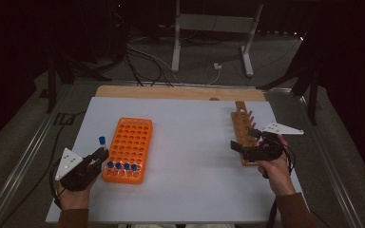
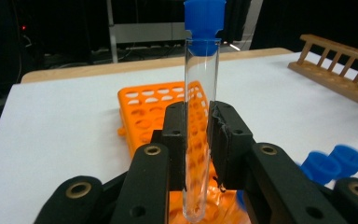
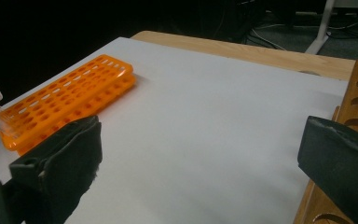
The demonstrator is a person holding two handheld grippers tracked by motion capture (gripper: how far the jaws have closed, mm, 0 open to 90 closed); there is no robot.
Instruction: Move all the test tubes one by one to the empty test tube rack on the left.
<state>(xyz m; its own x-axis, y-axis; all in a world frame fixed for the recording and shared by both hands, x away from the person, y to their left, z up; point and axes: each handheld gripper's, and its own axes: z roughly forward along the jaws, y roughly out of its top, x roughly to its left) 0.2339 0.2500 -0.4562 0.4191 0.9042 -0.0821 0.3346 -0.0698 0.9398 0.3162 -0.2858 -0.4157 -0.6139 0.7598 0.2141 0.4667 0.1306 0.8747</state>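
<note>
Left tongs (image 2: 199,140) clamped on upright blue-capped tube (image 2: 200,116) beside orange rack (image 1: 128,148), right tongs (image 3: 200,154) wide, empty

No legible text or labels.

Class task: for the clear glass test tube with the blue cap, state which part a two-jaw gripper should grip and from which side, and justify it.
Grip the bare glass shaft of the clear test tube at mid-length, below the blue cap, approaching level from the side. It stands upright and is slim and round, so opposing pads pinch it squarely, as the left gripper does, probably leaving the bottom free for the orange rack.
</note>
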